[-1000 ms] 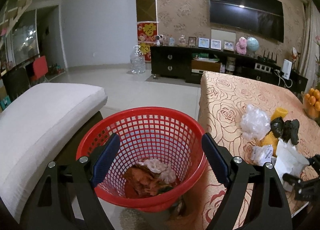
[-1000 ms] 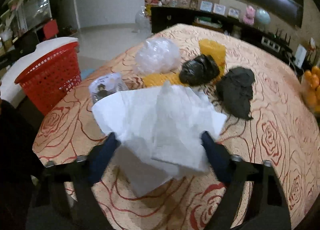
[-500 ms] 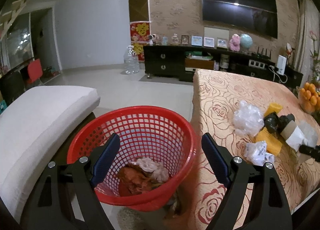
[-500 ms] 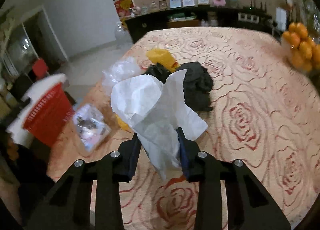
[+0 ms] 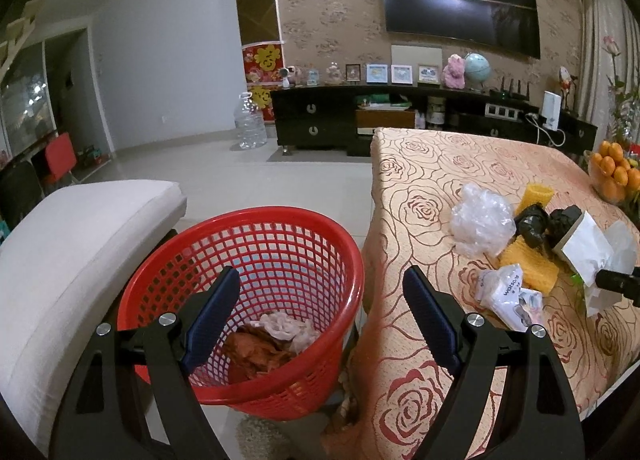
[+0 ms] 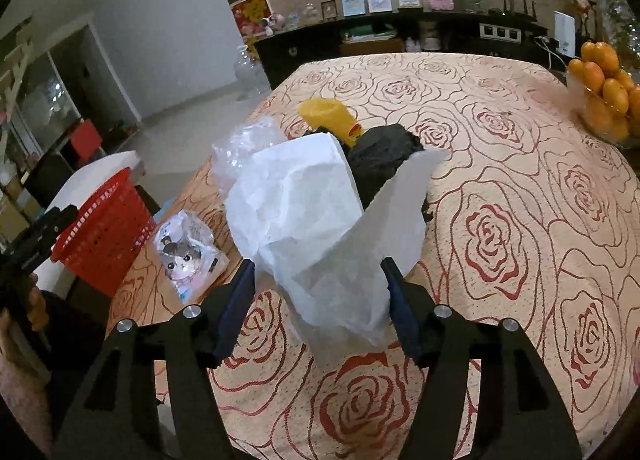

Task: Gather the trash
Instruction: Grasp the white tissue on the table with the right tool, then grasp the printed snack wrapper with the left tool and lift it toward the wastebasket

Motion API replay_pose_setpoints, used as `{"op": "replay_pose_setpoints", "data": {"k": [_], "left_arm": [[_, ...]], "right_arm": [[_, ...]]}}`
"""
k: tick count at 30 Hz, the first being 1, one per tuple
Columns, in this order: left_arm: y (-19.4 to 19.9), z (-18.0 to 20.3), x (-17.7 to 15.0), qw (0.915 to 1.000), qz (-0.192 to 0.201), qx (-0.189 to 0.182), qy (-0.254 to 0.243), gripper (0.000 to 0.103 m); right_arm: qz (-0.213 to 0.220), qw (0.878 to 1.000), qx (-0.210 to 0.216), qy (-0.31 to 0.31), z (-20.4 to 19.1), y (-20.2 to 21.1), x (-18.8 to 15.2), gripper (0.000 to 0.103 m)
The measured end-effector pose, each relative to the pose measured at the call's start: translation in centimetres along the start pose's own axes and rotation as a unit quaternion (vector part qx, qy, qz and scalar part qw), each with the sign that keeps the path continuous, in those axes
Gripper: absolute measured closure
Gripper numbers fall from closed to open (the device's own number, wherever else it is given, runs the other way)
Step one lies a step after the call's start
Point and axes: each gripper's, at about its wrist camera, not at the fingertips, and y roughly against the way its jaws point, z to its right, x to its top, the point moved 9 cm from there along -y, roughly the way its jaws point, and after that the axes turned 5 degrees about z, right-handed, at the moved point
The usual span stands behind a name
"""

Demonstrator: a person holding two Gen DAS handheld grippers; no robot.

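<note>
Our left gripper (image 5: 320,312) angled down above the red basket (image 5: 248,288), jaws spread wide with nothing between them, our right gripper (image 6: 318,292) tilted down, jaws just reopened, crumpled white paper (image 6: 320,228) between the pads

The basket (image 5: 256,260) stands on the floor left of the table (image 5: 424,164). Trash items (image 5: 480,220) lie on the table; a fruit bowl (image 6: 604,100) sits far right.
</note>
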Motion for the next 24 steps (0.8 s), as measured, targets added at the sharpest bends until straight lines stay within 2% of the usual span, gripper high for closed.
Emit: {"op": "replay_pose_setpoints", "data": {"k": [4,7,11,18,24], "left_arm": [[0.1,0.0,0.0,1.0000,0.000,-0.001,0.000,0.023],[0.1,0.2,-0.1,1.0000,0.001,-0.002,-0.003,0.023],[0.1,0.7,-0.1,1.0000,0.000,-0.004,-0.007,0.023],[0.0,3.0,-0.3,0.9992,-0.006,-0.037,-0.017,0.023],[-0.1,7.4,-0.8,0.9935,-0.021,-0.108,-0.029,0.023]], "right_arm": [[0.017,1.000,-0.004,-0.005,0.5,0.8,0.6,0.043],[0.026,1.000,-0.001,-0.007,0.8,1.4,1.1,0.065],[0.023,1.000,-0.008,-0.013,1.6,1.5,1.1,0.080],[0.034,0.998,-0.026,-0.037,3.1,2.2,1.5,0.085],[0.054,0.997,-0.030,-0.046,3.8,3.2,2.2,0.086]]}}
